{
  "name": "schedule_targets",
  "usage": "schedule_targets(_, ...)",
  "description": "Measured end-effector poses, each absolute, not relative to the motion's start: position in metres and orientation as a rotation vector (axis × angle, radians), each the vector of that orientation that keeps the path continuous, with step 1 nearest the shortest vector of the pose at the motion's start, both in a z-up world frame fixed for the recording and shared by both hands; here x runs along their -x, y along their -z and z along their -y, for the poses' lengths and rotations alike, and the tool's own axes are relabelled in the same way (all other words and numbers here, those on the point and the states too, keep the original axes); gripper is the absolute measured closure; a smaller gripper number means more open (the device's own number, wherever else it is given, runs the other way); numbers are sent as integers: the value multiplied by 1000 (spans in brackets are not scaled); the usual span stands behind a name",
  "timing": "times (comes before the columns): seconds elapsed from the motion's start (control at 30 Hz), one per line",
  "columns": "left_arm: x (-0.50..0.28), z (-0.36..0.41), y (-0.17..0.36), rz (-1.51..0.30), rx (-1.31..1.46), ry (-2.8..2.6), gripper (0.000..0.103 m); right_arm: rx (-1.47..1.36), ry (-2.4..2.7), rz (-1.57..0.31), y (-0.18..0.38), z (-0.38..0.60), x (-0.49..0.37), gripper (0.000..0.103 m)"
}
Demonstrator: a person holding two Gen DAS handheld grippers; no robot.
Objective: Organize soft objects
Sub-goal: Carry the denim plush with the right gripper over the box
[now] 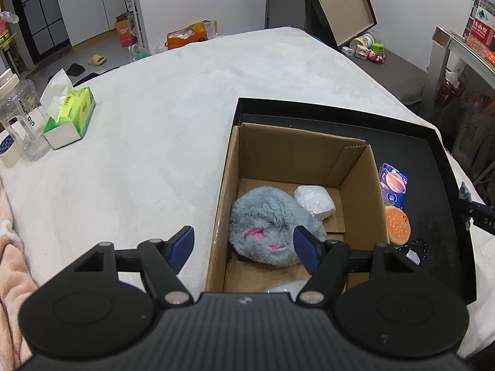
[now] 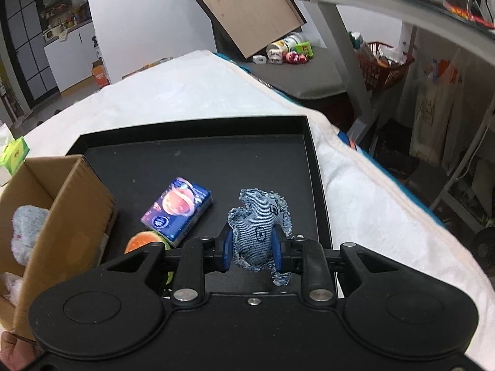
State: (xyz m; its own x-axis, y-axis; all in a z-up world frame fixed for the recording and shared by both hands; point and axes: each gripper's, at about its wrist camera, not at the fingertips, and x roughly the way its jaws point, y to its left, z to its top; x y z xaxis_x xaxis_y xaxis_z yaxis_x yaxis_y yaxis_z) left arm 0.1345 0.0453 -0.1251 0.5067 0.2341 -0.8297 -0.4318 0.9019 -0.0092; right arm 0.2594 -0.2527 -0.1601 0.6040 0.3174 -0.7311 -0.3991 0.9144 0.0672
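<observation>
Denim toy [image 2: 258, 228], frayed at its edges, is pinched between the blue pads of the right gripper [image 2: 252, 249], above the black tray [image 2: 198, 130]. A blue carton [image 2: 177, 210] and an orange burger-shaped toy [image 2: 142, 241] lie on the tray's floor, near its left side. A cardboard box [image 1: 297, 151] stands in the tray's left corner, holding a grey plush toy [image 1: 272, 228] with pink marks and a white wrapped bundle [image 1: 314, 199] touching it. The left gripper [image 1: 244, 249] hangs over the box's near left edge, jaws spread wide and empty. A green tissue pack [image 1: 69, 114] sits well apart on the white blanket [image 1: 173, 92].
</observation>
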Motion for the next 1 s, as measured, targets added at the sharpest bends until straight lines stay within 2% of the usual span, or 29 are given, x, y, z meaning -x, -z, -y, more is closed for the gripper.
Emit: schedule_targets(1.0, -113, -61, 125, -927, 296, -299, 34, 153, -532, -774, 76, 200, -211, 79)
